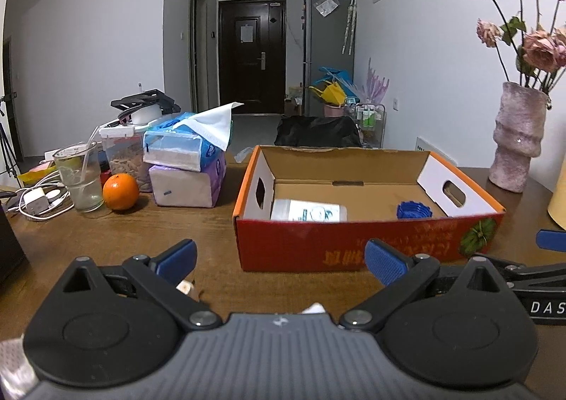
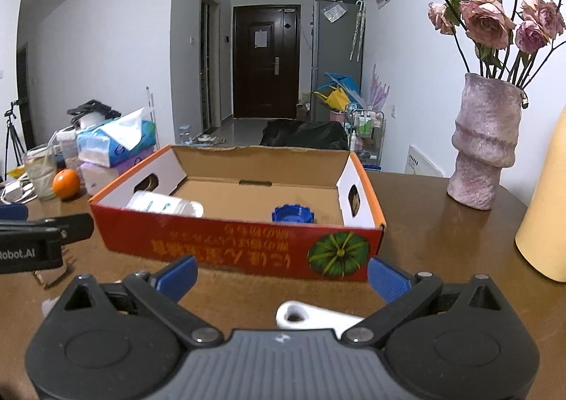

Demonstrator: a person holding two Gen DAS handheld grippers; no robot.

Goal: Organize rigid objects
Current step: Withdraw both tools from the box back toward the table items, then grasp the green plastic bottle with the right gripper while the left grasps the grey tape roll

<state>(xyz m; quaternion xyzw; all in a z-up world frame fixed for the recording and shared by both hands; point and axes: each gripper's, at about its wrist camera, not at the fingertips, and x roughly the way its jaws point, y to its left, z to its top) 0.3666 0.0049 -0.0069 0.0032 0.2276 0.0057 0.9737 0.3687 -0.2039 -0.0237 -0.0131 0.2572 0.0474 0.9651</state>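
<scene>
An open red cardboard box (image 1: 318,247) (image 2: 219,240) stands on the brown table. In it lie a white bottle (image 1: 307,210) (image 2: 166,205) at the left and a blue ridged cap (image 1: 414,210) (image 2: 293,214) at the right. My left gripper (image 1: 279,260) is open and empty, just in front of the box. My right gripper (image 2: 283,274) is open and empty, in front of the box's right half. A white flat part with a hole (image 2: 307,316) lies on the table under the right gripper. A small pale object (image 1: 185,286) lies under the left gripper, mostly hidden.
An orange (image 1: 120,191), a glass with a straw (image 1: 79,180), tissue packs (image 1: 187,166), a jar and chargers crowd the table's left. A pink vase with dried roses (image 2: 484,145) and a yellow cylinder (image 2: 544,223) stand at the right.
</scene>
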